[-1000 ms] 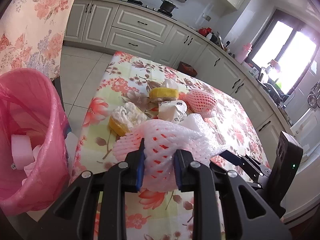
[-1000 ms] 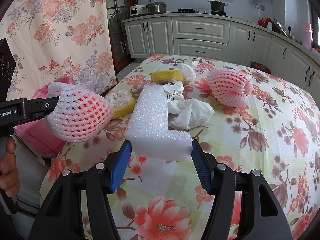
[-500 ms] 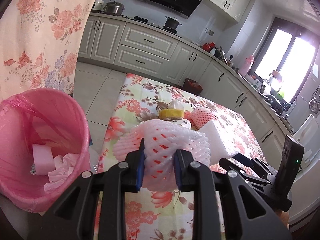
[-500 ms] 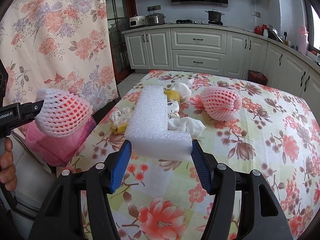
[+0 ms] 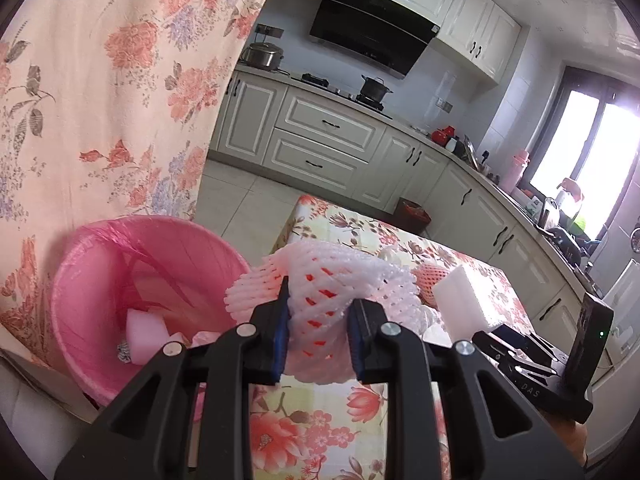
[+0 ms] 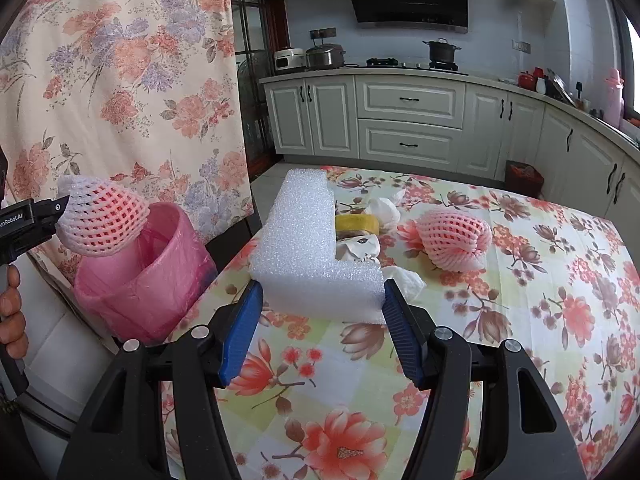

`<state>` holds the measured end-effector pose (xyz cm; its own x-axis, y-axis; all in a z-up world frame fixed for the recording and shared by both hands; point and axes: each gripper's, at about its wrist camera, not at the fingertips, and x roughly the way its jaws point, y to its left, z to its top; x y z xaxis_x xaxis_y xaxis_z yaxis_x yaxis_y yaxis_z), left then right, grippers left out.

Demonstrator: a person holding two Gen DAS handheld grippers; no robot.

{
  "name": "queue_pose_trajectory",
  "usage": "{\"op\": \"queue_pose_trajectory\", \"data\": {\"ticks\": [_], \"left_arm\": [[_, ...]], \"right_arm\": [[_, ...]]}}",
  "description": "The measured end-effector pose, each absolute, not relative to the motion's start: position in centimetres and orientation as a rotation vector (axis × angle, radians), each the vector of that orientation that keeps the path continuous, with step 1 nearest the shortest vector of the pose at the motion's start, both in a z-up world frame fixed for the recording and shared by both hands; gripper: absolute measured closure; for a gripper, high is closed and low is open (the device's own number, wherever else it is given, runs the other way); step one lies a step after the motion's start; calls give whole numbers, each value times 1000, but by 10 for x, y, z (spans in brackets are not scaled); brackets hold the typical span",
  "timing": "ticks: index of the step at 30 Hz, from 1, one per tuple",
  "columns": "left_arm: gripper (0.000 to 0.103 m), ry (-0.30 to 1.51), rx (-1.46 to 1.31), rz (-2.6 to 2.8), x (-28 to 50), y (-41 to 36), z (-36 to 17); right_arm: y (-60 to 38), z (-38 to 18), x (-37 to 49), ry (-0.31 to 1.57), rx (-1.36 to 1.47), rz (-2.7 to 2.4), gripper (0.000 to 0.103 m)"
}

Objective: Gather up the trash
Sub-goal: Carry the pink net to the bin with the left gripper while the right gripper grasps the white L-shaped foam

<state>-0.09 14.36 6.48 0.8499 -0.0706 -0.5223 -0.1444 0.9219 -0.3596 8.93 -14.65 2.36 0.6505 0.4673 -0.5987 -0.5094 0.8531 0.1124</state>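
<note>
— Swinging away from the table's near left corner since a second ago, left gripper carrying the foam fruit net up and across toward the pink bin; bin now filling more of the left view.

— Clamped hard on the net? Or slipping?

— Clamped, pads squeezing the net's middle, mesh bulging out both sides. Hanging over the bin's near rim in the right view, net above the pink liner.

— And the other side?

— Right gripper grasping the white L-shaped foam block, jaws pressing its short leg from both ends, lifted clear above the table's left edge. Waiting its turn, judging by the spacing.

— Doing the drop well, then?

— Probably carrying the net further over the bin's mouth before letting go; being so light, likely catching on the rim or drifting out. Opening fully, not halfway, since the mesh could be snagging on the pads. Keeping the block off to the side to avoid bumping grippers.

— Still left on the table?

— Another pink net, a yellow sponge and crumpled tissues near the far left part.
</note>
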Motion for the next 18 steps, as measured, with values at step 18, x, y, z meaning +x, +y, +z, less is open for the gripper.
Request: {"op": "queue_pose_trajectory", "data": {"ticks": [18], "left_arm": [[78, 497, -392, 262, -34, 209, 75]], "right_arm": [[-74, 49, 81, 618, -126, 693, 44]]}}
